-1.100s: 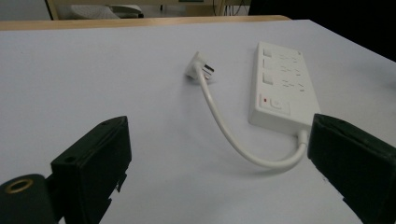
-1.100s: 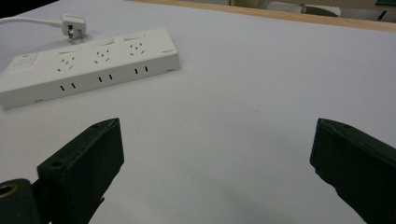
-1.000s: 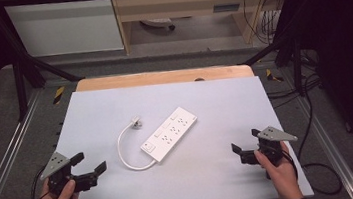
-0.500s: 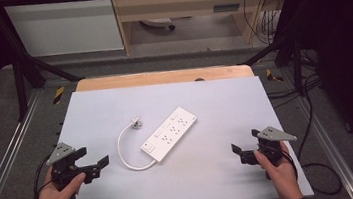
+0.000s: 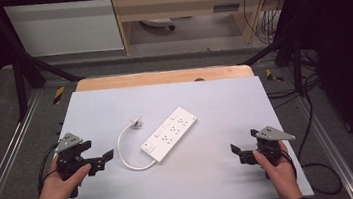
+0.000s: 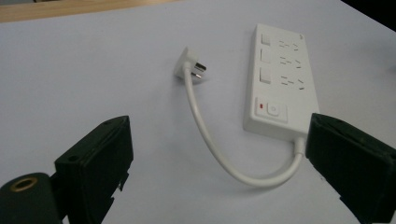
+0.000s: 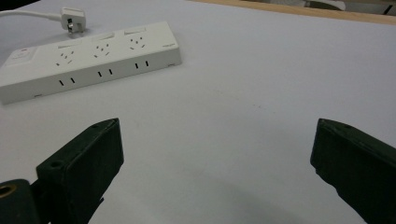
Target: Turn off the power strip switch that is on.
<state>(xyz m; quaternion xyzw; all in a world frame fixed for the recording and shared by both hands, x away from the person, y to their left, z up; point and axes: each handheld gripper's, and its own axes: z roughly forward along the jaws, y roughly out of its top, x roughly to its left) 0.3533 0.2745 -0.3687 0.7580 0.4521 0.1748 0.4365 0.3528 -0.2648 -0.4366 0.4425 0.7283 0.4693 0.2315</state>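
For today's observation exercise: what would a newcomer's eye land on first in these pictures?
First the white power strip, lying diagonally mid-table, its short cord looping round to an unplugged plug beside it. Then the two black grippers, left and right, each in a hand at the near corners, jaws wide open and holding nothing.

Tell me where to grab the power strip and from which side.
Grip the power strip across its narrow width, near the switch end, coming from above with the left gripper, which is closest. It lies flat with long straight sides for open jaws to span; keep clear of the cord.
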